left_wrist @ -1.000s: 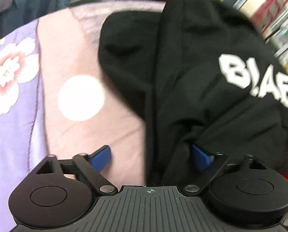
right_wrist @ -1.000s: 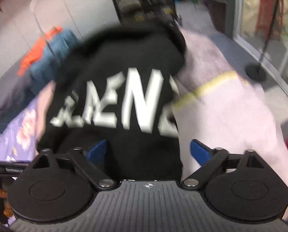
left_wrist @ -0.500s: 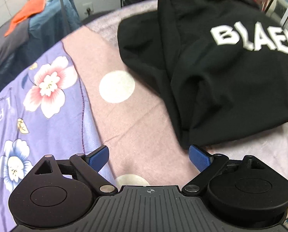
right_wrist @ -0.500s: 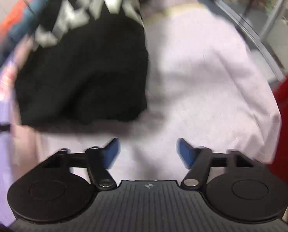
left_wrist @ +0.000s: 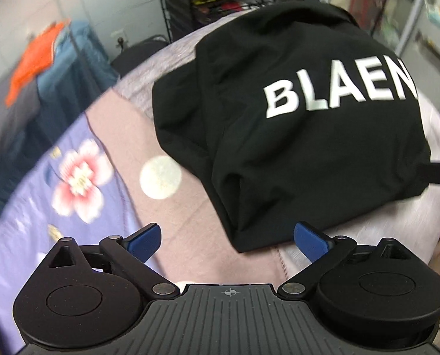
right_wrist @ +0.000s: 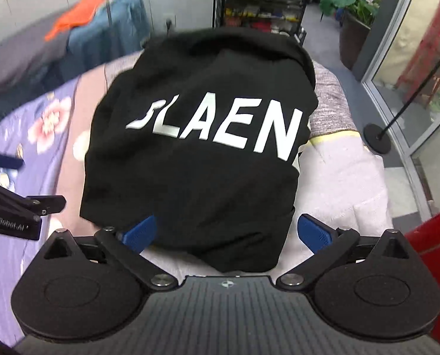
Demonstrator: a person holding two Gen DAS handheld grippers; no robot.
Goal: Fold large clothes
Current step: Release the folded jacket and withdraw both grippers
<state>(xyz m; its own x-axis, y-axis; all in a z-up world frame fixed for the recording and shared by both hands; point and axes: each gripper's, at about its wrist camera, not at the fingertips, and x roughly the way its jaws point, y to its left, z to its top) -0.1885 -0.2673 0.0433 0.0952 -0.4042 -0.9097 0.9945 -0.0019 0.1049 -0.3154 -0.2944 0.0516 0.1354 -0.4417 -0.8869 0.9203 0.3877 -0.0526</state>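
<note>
Black garment (right_wrist: 196, 159) reads "BLAEN"; left gripper (left_wrist: 227, 239), right gripper (right_wrist: 226, 233) spread, empty.

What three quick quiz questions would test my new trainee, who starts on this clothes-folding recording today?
1. True or false: the left gripper grips the black garment.
2. What do the white letters readable on the garment spell?
3. The garment rests on: A) a bare wooden floor B) a pink blanket C) a metal rack.

Key: 1. False; its jaws stand open with only the garment's corner showing between them. 2. LAEN in the right wrist view, BLAEN in the left. 3. B.
</note>
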